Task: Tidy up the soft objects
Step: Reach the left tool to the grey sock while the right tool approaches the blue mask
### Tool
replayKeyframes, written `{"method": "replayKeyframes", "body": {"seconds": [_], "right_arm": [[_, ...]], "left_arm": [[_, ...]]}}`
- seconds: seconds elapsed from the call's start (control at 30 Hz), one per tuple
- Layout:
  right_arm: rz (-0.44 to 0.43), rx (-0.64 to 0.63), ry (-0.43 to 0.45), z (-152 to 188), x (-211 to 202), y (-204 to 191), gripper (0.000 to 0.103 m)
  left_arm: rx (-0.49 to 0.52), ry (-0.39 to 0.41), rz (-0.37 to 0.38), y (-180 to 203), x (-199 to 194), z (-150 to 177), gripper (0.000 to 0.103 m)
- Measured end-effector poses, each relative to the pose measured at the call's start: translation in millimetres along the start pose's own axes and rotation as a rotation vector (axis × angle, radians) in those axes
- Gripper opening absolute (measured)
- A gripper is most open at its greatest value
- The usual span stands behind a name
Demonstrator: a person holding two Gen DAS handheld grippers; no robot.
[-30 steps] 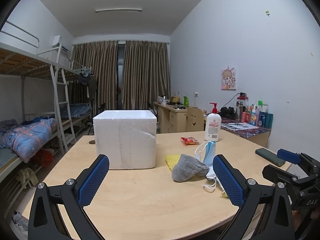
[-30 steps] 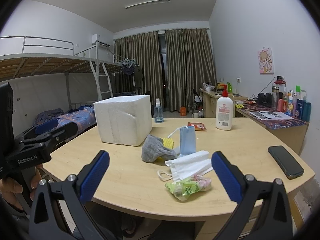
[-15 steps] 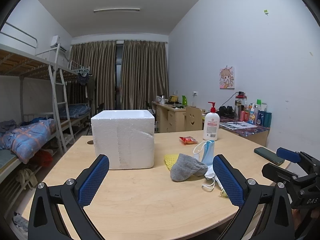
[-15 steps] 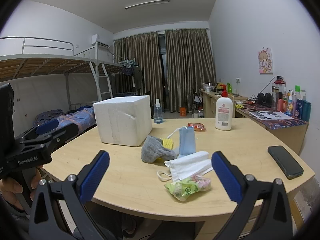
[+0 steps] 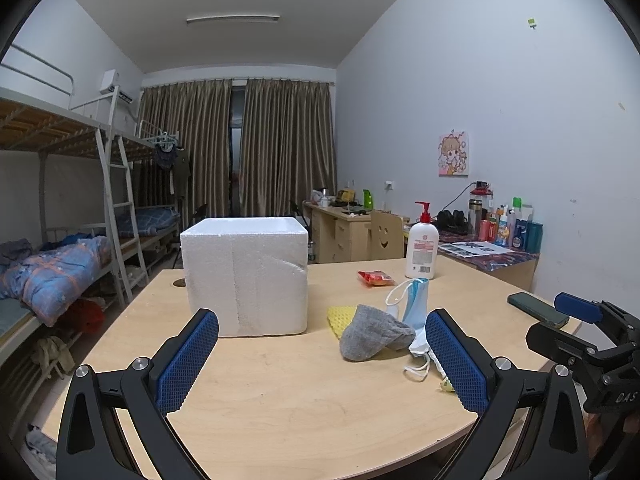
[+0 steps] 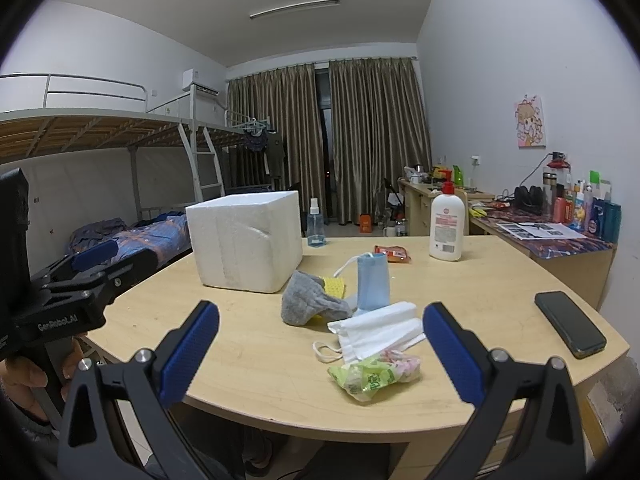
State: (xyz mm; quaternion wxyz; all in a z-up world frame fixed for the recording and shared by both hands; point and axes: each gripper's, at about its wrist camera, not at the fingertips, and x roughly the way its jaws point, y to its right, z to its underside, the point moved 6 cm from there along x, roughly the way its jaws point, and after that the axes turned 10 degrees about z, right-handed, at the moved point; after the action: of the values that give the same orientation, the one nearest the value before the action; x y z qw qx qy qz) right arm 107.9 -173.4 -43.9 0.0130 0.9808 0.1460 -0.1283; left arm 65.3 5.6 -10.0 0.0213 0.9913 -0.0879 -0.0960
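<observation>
Both grippers — the left gripper (image 5: 322, 354) and the right gripper (image 6: 320, 346) — hang spread wide above the table's (image 5: 304, 396) near edge, holding nothing, barely shifted over the last second. Nothing is sorted yet: grey sock (image 6: 306, 300), blue mask (image 6: 373, 280) and white masks (image 6: 376, 330) lie heaped beside the foam box (image 5: 245, 276).
</observation>
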Motion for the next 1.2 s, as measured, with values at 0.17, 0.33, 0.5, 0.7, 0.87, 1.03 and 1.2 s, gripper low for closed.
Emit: {"method": "replayKeyframes", "body": {"seconds": [0.17, 0.33, 0.5, 0.7, 0.87, 1.03, 1.2], "right_arm": [[0.01, 0.0, -0.01, 3, 2, 3, 0.103], [0.02, -0.002, -0.027, 8, 9, 8, 0.103], [0.022, 0.003, -0.058, 15, 21, 15, 0.103], [0.009, 0.01, -0.089, 20, 35, 20, 0.103], [0.009, 0.006, -0.118, 24, 51, 24, 0.103], [0.007, 0.01, -0.148, 30, 62, 29, 0.103], [0.012, 0.018, -0.179, 34, 71, 38, 0.103]], "left_arm": [[-0.001, -0.002, 0.013, -1, 2, 2, 0.103], [0.002, -0.017, 0.04, -1, 11, 5, 0.103], [0.009, -0.043, 0.064, 0, 29, 8, 0.103], [0.028, -0.064, 0.09, 4, 57, 11, 0.103], [0.02, -0.112, 0.122, 5, 87, 17, 0.103], [0.011, -0.16, 0.166, 8, 117, 22, 0.103], [0.0, -0.226, 0.211, 13, 142, 28, 0.103]]}}
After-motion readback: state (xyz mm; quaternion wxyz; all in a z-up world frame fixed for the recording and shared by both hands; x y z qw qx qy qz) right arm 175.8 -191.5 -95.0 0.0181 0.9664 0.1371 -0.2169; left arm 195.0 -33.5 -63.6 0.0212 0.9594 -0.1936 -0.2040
